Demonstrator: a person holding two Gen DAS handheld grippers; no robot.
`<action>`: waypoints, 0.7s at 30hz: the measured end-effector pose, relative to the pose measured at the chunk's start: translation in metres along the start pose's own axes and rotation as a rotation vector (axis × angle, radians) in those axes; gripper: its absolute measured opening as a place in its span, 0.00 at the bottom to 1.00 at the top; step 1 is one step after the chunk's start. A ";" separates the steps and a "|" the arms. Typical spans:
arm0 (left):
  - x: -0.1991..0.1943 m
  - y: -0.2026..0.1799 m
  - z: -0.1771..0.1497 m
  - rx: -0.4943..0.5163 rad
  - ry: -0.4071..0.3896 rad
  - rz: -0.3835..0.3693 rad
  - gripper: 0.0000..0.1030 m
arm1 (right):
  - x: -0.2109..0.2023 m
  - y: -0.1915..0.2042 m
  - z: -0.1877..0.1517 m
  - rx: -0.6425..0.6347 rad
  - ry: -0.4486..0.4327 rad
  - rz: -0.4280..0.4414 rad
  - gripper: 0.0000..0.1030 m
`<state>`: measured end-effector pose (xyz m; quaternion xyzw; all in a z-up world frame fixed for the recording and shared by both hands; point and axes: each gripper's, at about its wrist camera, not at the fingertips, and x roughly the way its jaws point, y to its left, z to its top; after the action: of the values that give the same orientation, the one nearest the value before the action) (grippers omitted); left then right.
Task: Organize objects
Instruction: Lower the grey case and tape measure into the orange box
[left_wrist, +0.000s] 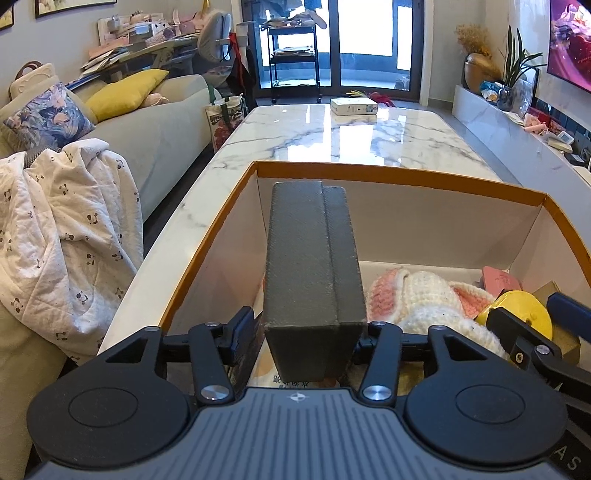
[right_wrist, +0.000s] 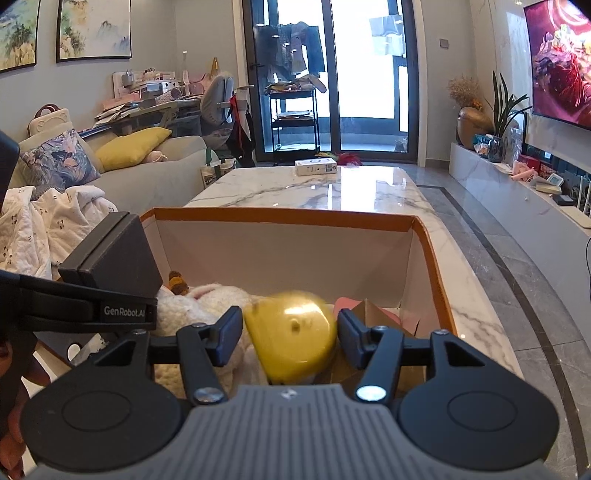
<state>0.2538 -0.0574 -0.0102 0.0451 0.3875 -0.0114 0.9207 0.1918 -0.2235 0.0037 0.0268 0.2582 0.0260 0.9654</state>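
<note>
Over the orange-rimmed box (left_wrist: 369, 173) on the marble tabletop (left_wrist: 332, 129), the left tool (left_wrist: 306, 328) clamps a dark grey block (left_wrist: 312, 258), which hangs above the box's near left part. Right of it, the right tool (right_wrist: 290, 334) brackets a yellow round thing (right_wrist: 291, 332), pads at both sides; whether it grips firmly is unclear. Crowding is the risk: the two tools sit close and could knock together, and the block could land on the knitted toy (left_wrist: 417, 295) and tip.

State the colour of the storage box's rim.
Orange, on the white-walled cardboard storage box; the right wrist view shows it best.
</note>
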 end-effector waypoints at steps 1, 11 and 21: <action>-0.001 0.000 0.000 0.006 0.001 0.001 0.56 | -0.001 0.000 0.000 -0.003 -0.001 -0.002 0.61; -0.011 0.004 -0.002 -0.008 0.013 -0.003 0.56 | -0.010 0.000 0.003 -0.003 -0.004 -0.022 0.78; -0.033 0.007 -0.007 -0.027 -0.022 -0.049 0.58 | -0.026 -0.002 0.003 0.005 0.002 -0.029 0.81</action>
<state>0.2256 -0.0500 0.0092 0.0229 0.3786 -0.0294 0.9248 0.1710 -0.2275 0.0188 0.0256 0.2595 0.0112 0.9653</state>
